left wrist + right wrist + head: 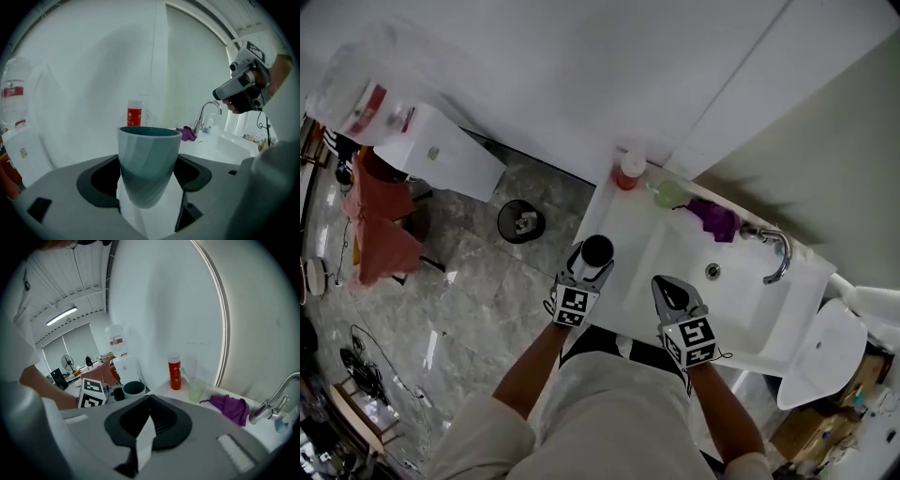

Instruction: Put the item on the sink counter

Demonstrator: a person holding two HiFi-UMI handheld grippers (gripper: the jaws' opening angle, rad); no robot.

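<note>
A grey-blue cup (149, 164) stands upright between the jaws of my left gripper (587, 270), which is shut on its lower half. In the head view the cup (597, 251) is over the front left part of the white sink counter (619, 225). Whether its base touches the counter I cannot tell. My right gripper (668, 287) is over the counter's front edge, right of the cup, shut and empty. The right gripper view shows the cup (134, 388) to the left of those jaws.
At the counter's back stand a red bottle (629, 172), a pale green tumbler with a toothbrush (671, 194) and a purple cloth (715, 218). The basin (722, 291) and faucet (776, 253) lie right. A black bin (521, 221) sits on the floor left, a toilet (820, 361) right.
</note>
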